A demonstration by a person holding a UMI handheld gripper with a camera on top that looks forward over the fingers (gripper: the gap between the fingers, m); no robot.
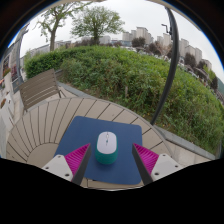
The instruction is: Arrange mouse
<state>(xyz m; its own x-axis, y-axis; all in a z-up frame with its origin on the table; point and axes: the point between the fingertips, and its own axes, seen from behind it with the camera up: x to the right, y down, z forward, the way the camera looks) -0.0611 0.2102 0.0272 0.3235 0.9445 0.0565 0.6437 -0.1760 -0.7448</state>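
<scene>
One mouse (106,148), white with a teal-green lower half, lies on a dark blue mouse pad (100,138), near the pad's nearer edge. It sits between the two fingers of the gripper (106,160), with a clear gap on either side; the magenta pads (77,157) face it from left and right without touching it, so the tongs stand wide and hold nothing. The mouse pad rests on a curved wooden slatted surface (45,125) whose planks fan outward. Beyond the planks a grassy slope (140,85) rises, with a bench (38,88) off to the left. Farther back stand trees (95,22), a lamp post (172,45) and pale buildings (150,38) under an overcast sky.
</scene>
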